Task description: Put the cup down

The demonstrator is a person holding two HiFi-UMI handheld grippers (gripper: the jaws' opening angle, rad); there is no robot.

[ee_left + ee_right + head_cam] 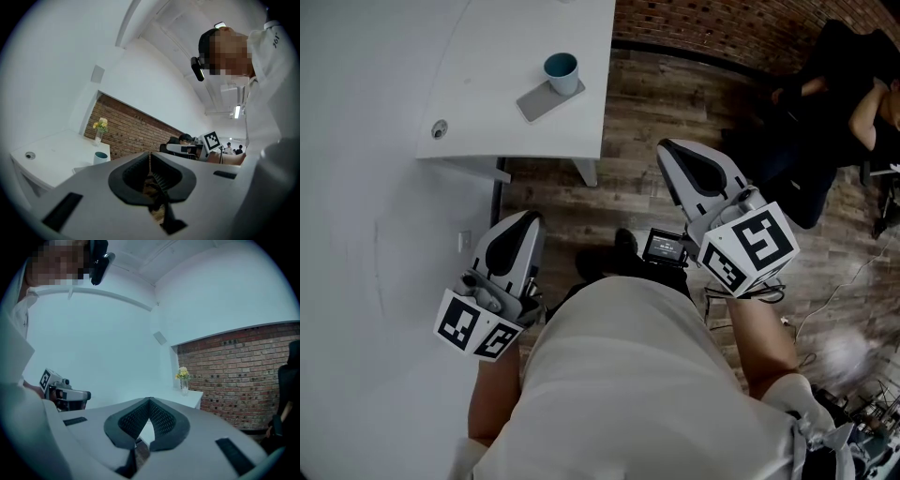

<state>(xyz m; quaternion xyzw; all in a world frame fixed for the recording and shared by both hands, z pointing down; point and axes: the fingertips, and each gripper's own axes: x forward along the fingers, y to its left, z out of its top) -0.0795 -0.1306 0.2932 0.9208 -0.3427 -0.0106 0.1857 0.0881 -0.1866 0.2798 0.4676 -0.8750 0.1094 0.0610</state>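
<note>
Left hand-held gripper point(528, 217) and right hand-held gripper point(667, 147) pressed together, empty, teal cup point(562, 73) upright on grey slab point(536, 102)

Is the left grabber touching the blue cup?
Apart. The head view shows the cup up on the table, with floor between it and the shut left gripper.

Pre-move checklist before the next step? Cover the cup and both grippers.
1. Cup placed: ok. The cup stands upright on the grey mat on the white table.
2. Left gripper empty: ok. Its jaws are together with nothing between them.
3. Right gripper empty: ok. Its jaws are together with nothing between them.
4. Grippers clear of the cup: ok. Both are held close to the person's body, off the table.
5. Cup contents: cannot tell.
</note>
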